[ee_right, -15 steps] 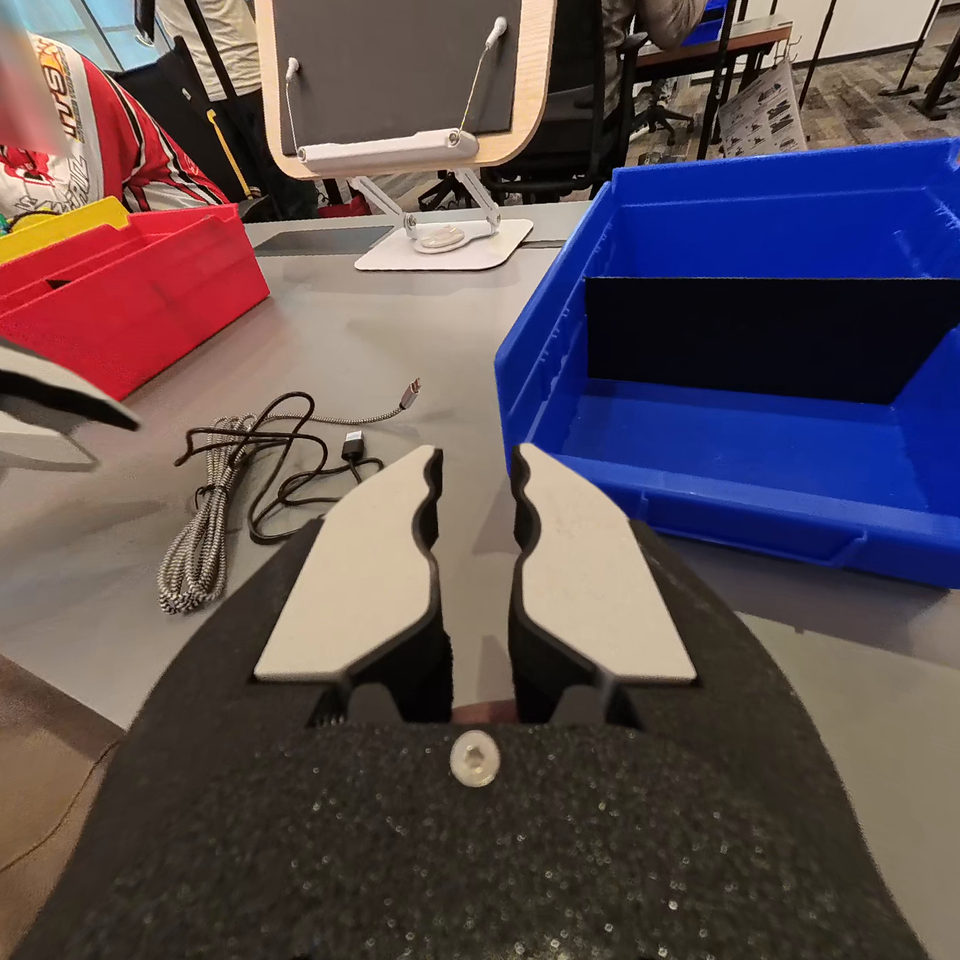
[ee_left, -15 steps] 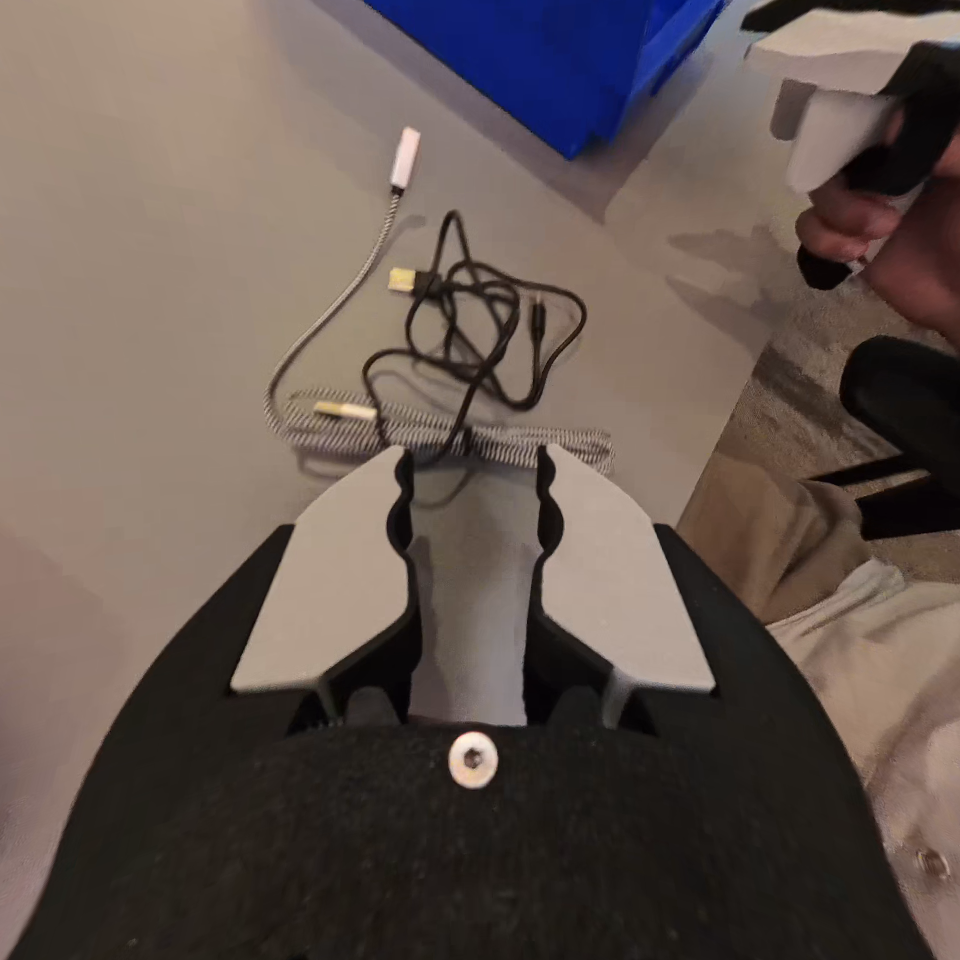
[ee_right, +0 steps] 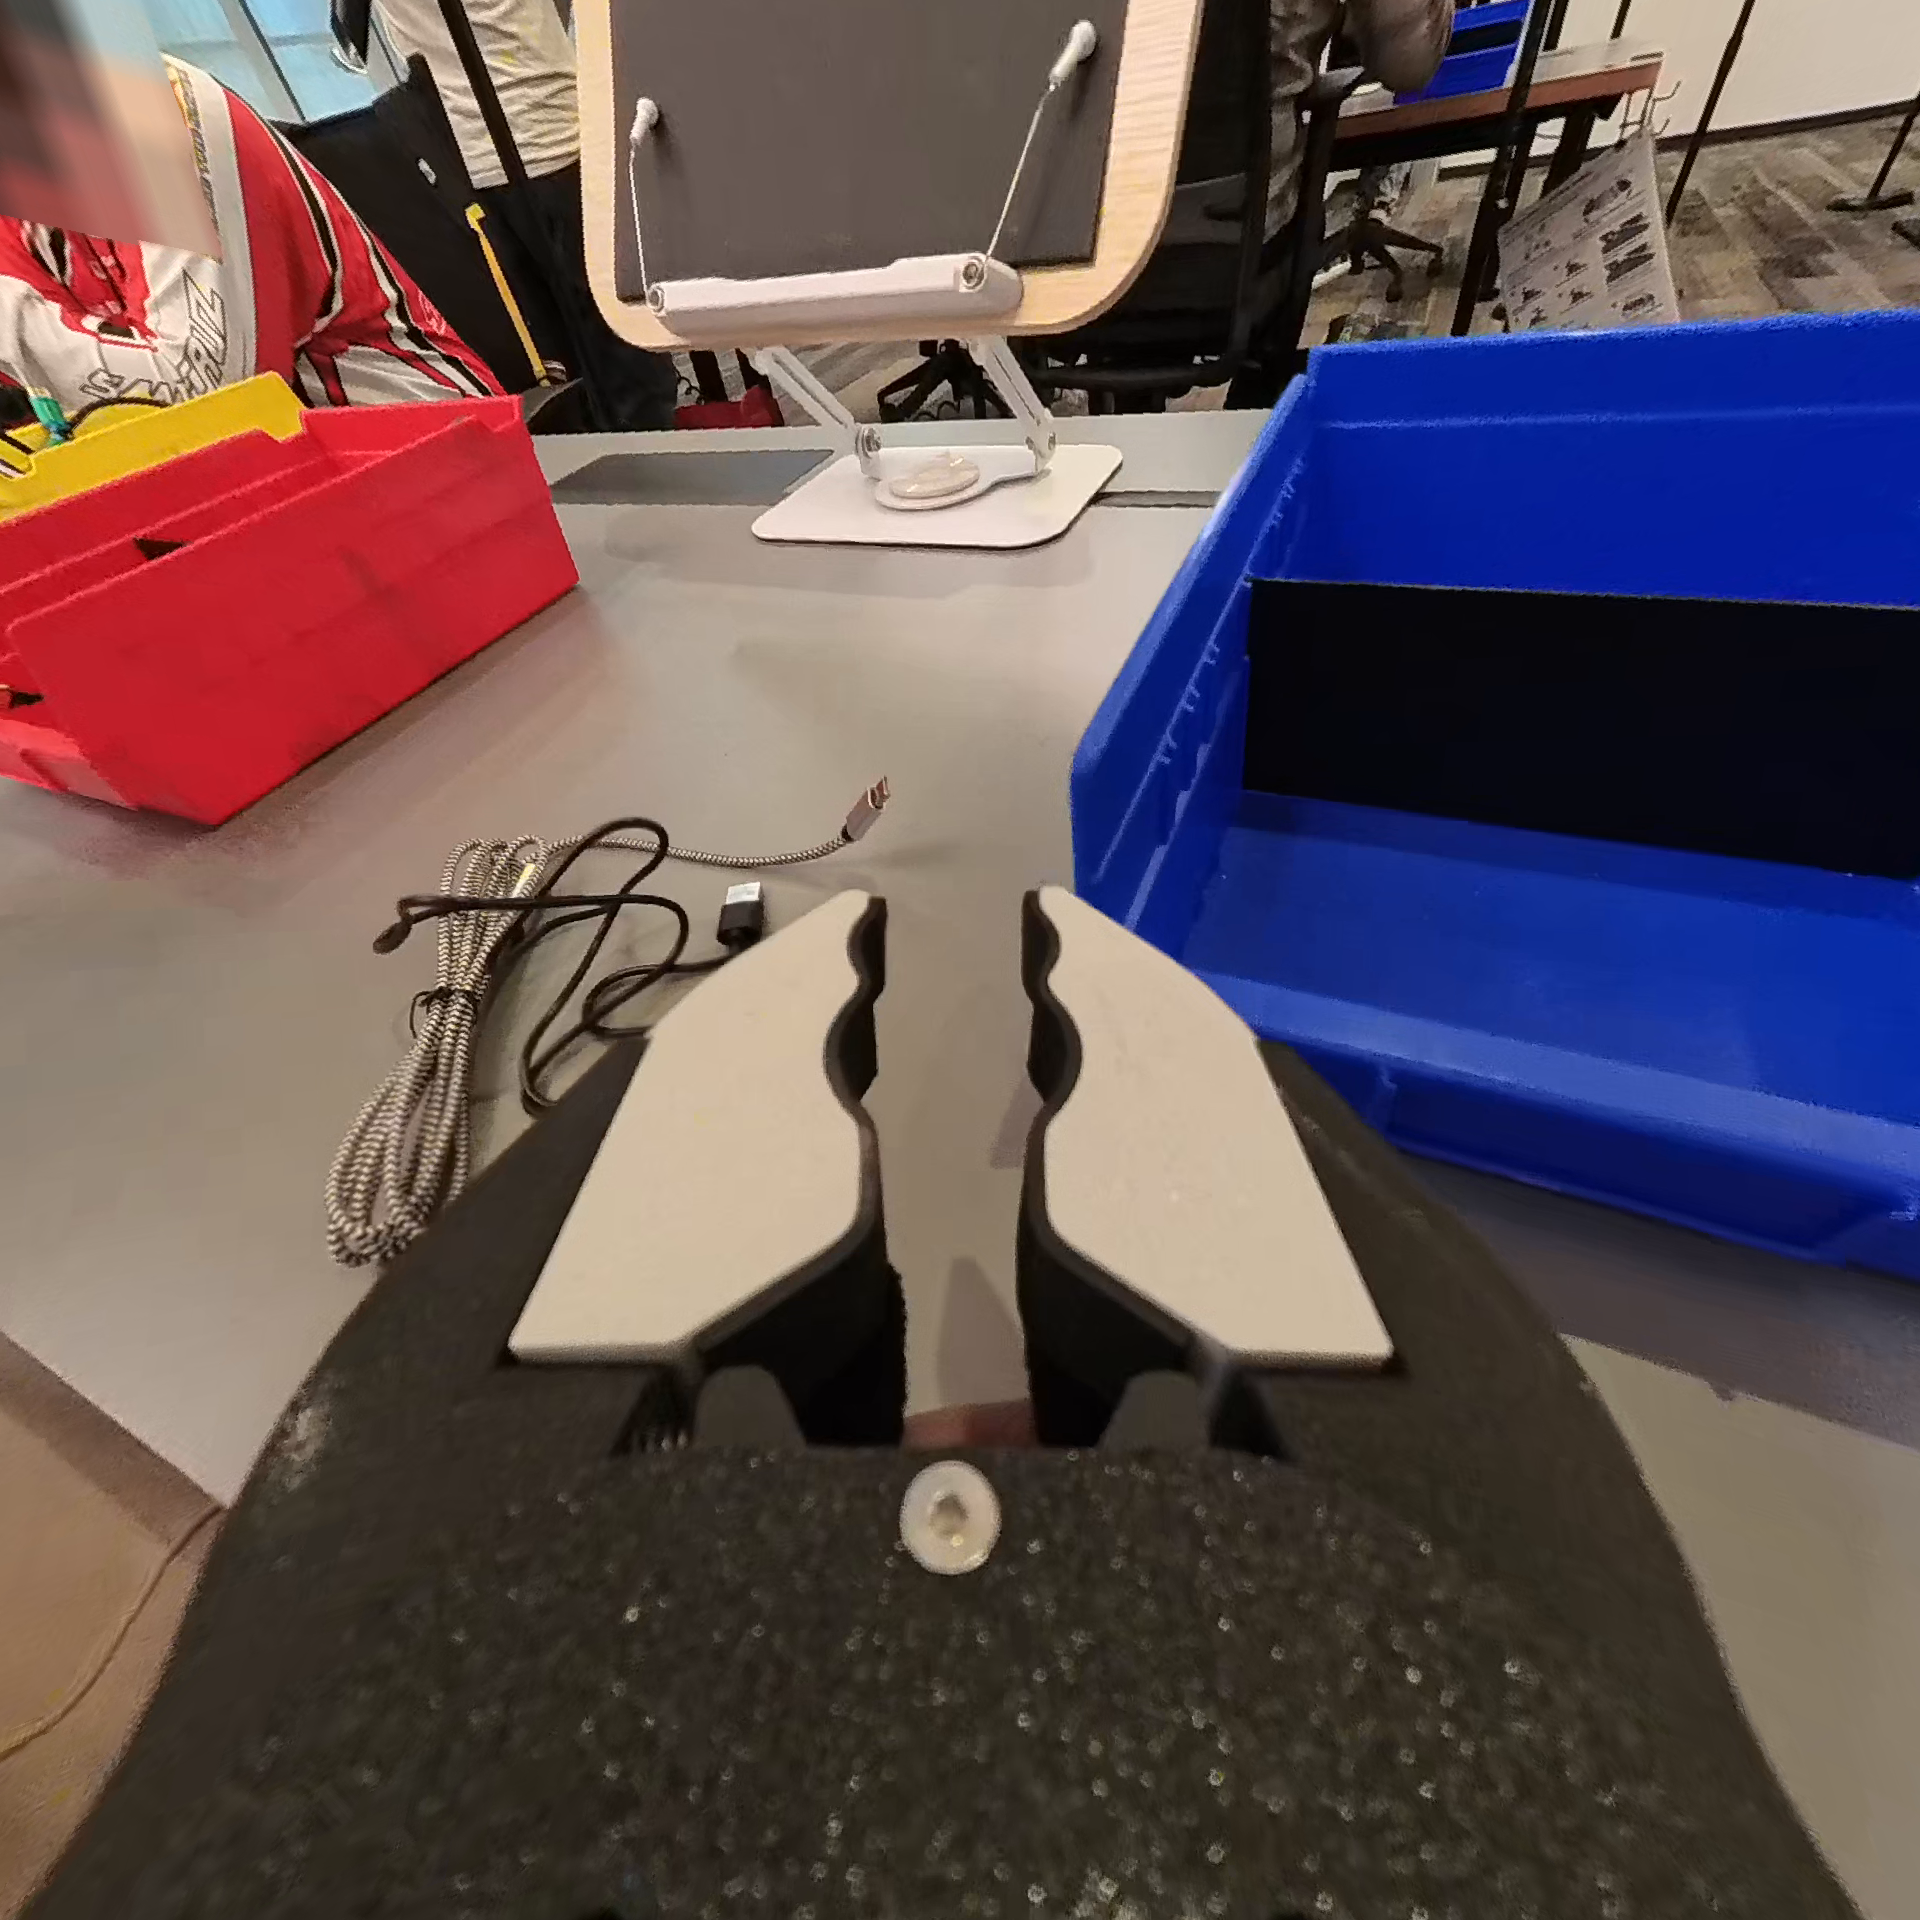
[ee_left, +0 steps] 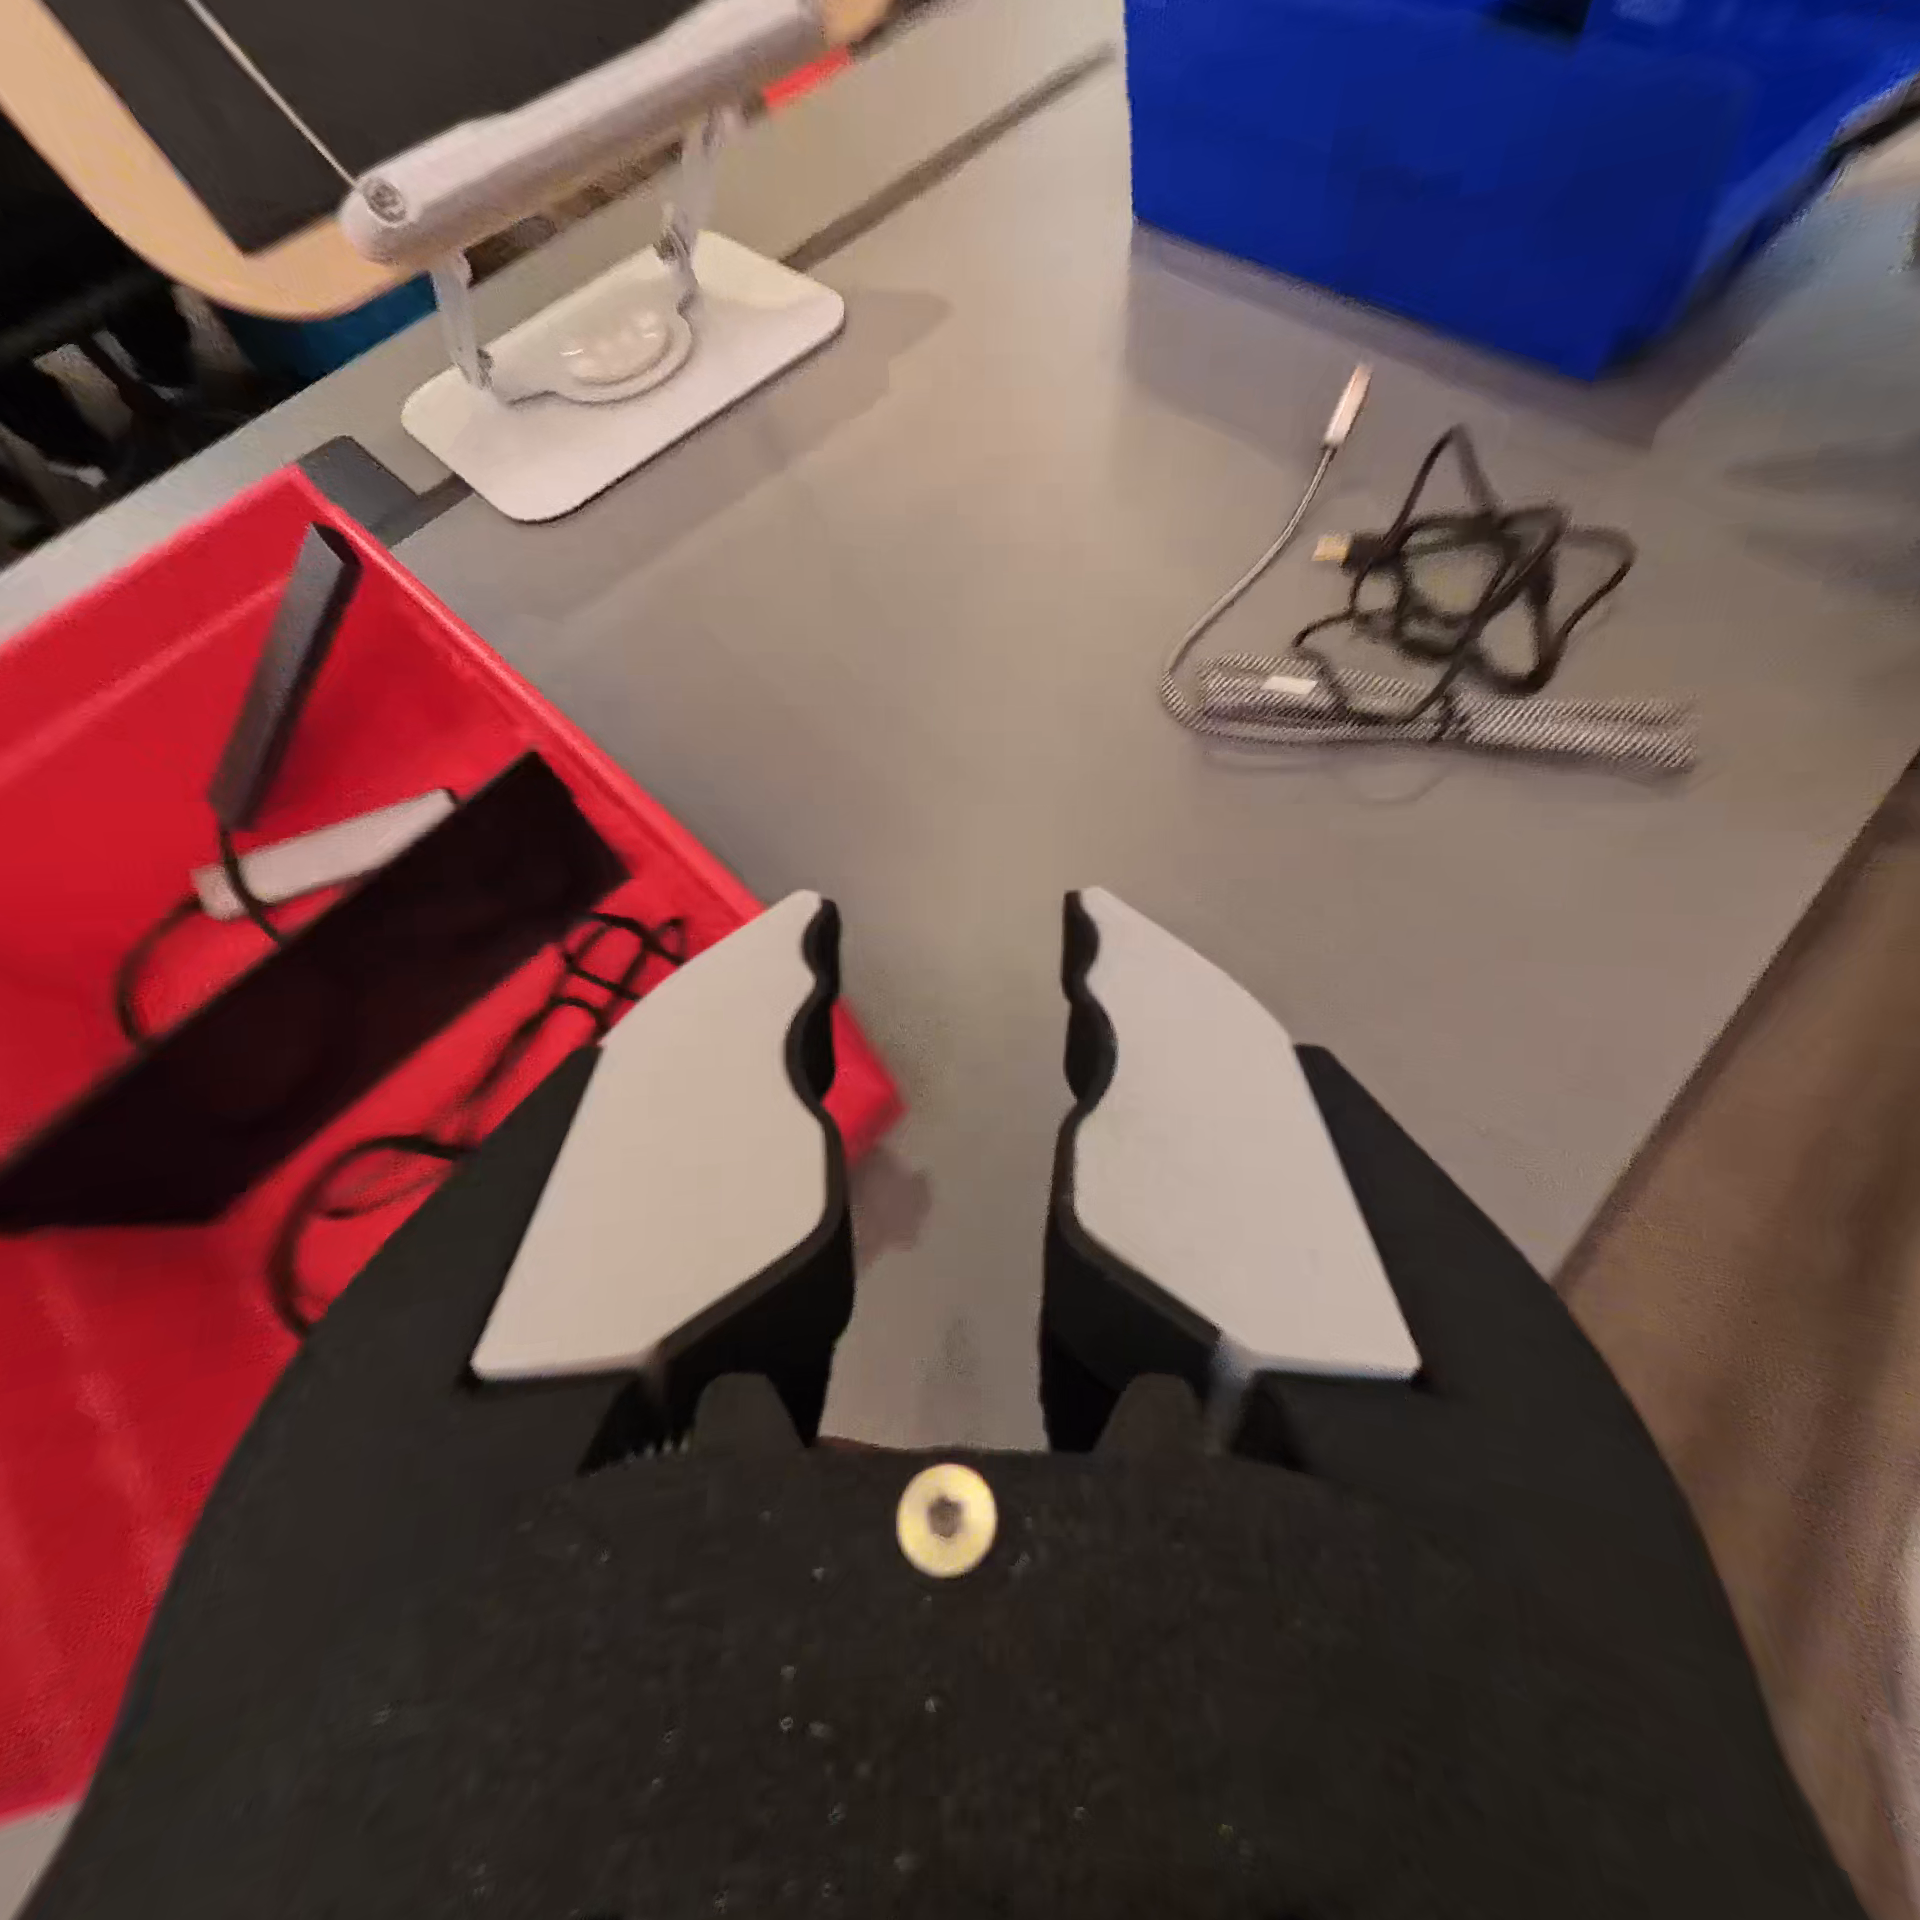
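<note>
Left gripper (ee_left: 945,914): jaws apart, nothing between them. It hovers over the grey table (ee_left: 935,675), beside the near corner of the red bin (ee_left: 468,623).

Right gripper (ee_right: 954,904): jaws apart by a narrower gap, also empty. It sits just left of the blue bin (ee_right: 1507,1049).

The braided cable (ee_right: 416,1091) and the thin black cable (ee_right: 603,935) lie tangled together on the table, between the two bins, and neither gripper touches them. They are nearest my right gripper, just ahead of its left finger.

Blue bin: the front compartment is empty, and the space behind its black divider is hidden.

Red bin: it holds dark wires and a pale oblong part.

Orientation, right wrist view: the folded braided bundle has its long axis running from near-left away from me. Its free end bends right, and the metal plug (ee_right: 868,805) points toward the blue bin.
</note>
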A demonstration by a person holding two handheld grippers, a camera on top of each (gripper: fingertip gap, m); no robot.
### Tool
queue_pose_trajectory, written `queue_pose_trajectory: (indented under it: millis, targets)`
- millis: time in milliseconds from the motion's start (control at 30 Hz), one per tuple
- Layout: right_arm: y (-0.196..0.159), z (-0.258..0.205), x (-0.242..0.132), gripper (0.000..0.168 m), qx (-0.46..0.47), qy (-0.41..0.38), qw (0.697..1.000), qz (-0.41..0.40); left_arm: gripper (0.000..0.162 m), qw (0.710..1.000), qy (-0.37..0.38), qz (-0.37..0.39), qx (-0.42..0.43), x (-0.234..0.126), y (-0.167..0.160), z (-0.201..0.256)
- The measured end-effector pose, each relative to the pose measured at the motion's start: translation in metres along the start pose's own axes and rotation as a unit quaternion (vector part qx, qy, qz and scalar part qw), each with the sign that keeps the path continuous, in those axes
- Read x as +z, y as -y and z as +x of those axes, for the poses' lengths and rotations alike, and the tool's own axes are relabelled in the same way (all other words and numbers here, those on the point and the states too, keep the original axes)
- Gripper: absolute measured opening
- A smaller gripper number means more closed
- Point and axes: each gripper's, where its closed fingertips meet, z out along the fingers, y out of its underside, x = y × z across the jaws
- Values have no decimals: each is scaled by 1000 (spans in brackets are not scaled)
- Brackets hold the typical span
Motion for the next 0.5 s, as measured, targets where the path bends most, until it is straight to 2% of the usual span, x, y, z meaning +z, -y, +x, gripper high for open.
queue_pose_trajectory:
  millis: [33,67,233,367,500]
  targets:
    - [1,-2,1,24,1,4,1000,1,34,999,-10,-25,18,5,1,-18]
    - [1,-3,2,24,2,7,1000,1,34,998,-14,-47,28,11,4,-38]
    - [1,-7,5,24,-7,5,1000,-1,46,989,-8,-129,78,62,21,-140]
    - [-2,-10,8,24,-29,-2,1000,-9,47,964,61,-214,147,123,-5,-212]
    - [-5,-9,8,24,-39,-11,999,-14,41,946,94,-260,169,163,-31,-238]
